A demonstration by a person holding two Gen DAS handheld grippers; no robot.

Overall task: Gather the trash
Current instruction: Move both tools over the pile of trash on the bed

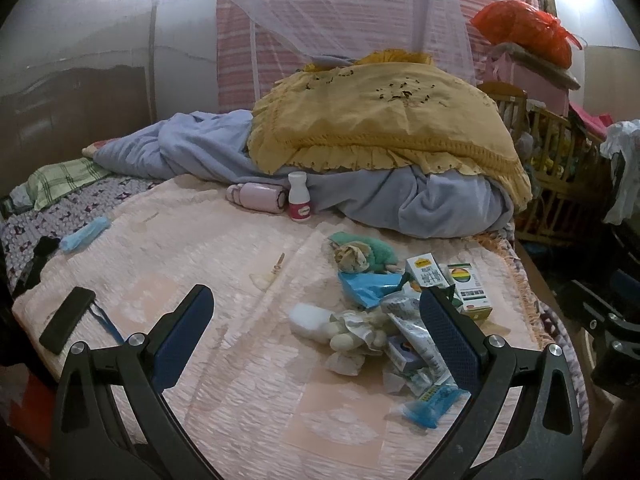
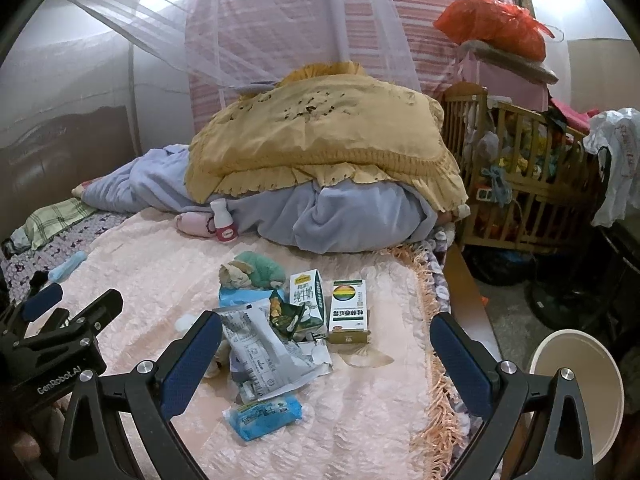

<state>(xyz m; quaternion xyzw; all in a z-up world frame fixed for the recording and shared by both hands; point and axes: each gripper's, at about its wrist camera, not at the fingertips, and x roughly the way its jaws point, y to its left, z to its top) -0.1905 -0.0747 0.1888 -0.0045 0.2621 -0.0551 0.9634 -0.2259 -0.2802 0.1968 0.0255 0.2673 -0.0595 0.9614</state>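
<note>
A heap of trash lies on the pink bedspread [image 1: 192, 264]: a grey foil wrapper [image 2: 256, 344], a blue packet [image 2: 264, 416], a milk carton [image 2: 308, 300], a rainbow-printed box [image 2: 348, 308], crumpled tissue [image 1: 348, 336] and a green stuffed toy [image 2: 256, 270]. My left gripper [image 1: 316, 320] hovers open just before the heap, nothing between its fingers. My right gripper [image 2: 326, 344] is also open and empty, straddling the wrapper and boxes from above. The left gripper body [image 2: 52, 336] shows at the left of the right wrist view.
A white pill bottle [image 1: 299, 196] and a pink bottle [image 1: 256, 197] lie against the blue blanket [image 1: 420, 204] under a yellow pillow [image 1: 380, 116]. A black phone [image 1: 67, 318] and blue mask [image 1: 86, 233] lie left. A wooden crib [image 2: 520, 184] and white bin [image 2: 580, 384] stand right.
</note>
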